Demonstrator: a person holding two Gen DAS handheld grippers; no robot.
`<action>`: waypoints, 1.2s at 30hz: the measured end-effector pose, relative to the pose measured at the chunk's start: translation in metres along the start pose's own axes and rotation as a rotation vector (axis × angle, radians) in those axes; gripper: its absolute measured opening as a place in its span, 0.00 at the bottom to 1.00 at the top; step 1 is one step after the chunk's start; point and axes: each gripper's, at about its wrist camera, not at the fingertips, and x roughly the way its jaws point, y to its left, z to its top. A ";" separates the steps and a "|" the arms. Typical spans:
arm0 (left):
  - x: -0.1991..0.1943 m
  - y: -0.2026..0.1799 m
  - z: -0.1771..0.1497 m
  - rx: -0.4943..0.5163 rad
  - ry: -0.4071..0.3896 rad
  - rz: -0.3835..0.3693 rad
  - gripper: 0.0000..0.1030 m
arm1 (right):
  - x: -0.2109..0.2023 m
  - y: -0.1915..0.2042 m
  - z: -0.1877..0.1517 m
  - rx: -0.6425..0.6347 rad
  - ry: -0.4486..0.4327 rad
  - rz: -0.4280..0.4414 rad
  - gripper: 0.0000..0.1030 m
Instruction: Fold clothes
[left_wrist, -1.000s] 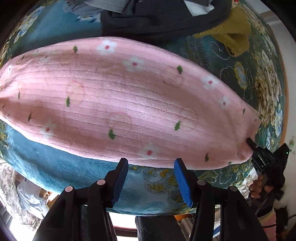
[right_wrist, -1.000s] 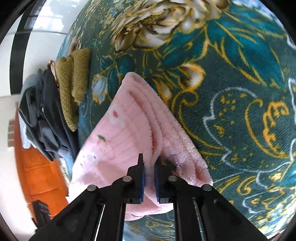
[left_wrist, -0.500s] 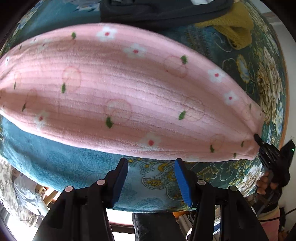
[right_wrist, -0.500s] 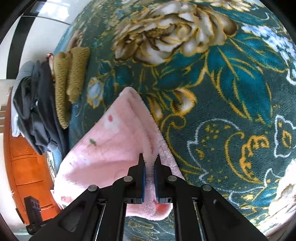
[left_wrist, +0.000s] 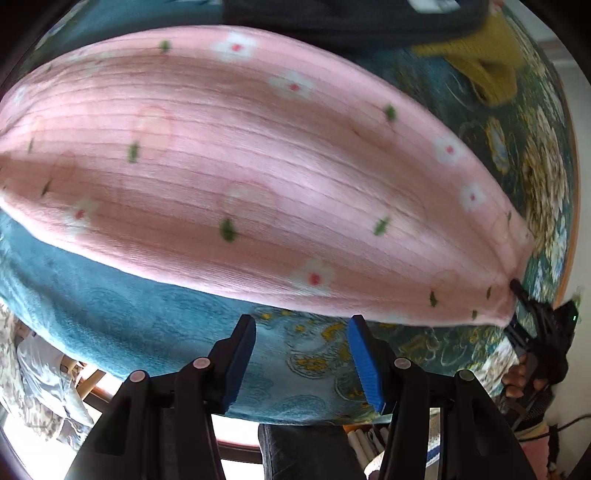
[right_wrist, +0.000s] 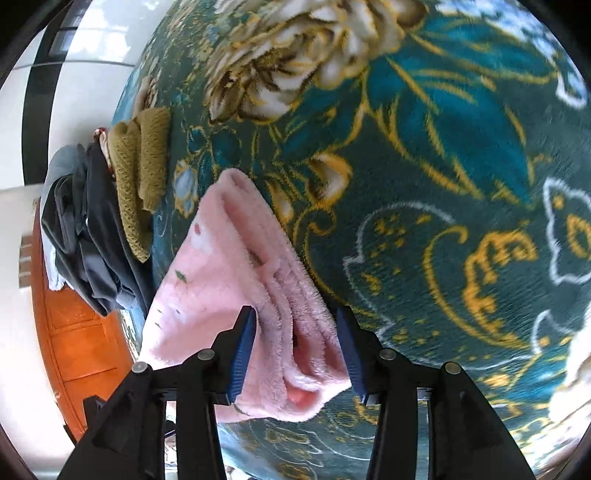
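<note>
Right claw (right_wrist: 295, 350) now spread — layered end let go | left claw (left_wrist: 301, 360) wide, empty | pink fleece garment (left_wrist: 258, 177) folded lengthwise on blanket (right_wrist: 443, 221) | soft, light, floppy — pinch stacked corners.

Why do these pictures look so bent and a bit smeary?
Left wrist view: the fisheye lens bulges the pink garment into an oval, motion blur softens its flowers, and window light glares at the bottom edge. Right wrist view: the floral blanket curves like a ball and is smeared, while the right gripper stays sharp.
</note>
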 end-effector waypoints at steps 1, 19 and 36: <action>-0.001 0.003 0.001 -0.010 -0.004 -0.002 0.54 | 0.004 0.000 -0.001 0.000 0.003 -0.003 0.45; -0.033 0.157 0.010 -0.386 -0.136 -0.124 0.54 | 0.005 0.105 -0.043 -0.037 -0.077 -0.156 0.14; -0.082 0.435 0.099 -0.631 -0.282 -0.136 0.54 | 0.187 0.395 -0.276 -0.453 0.058 -0.233 0.14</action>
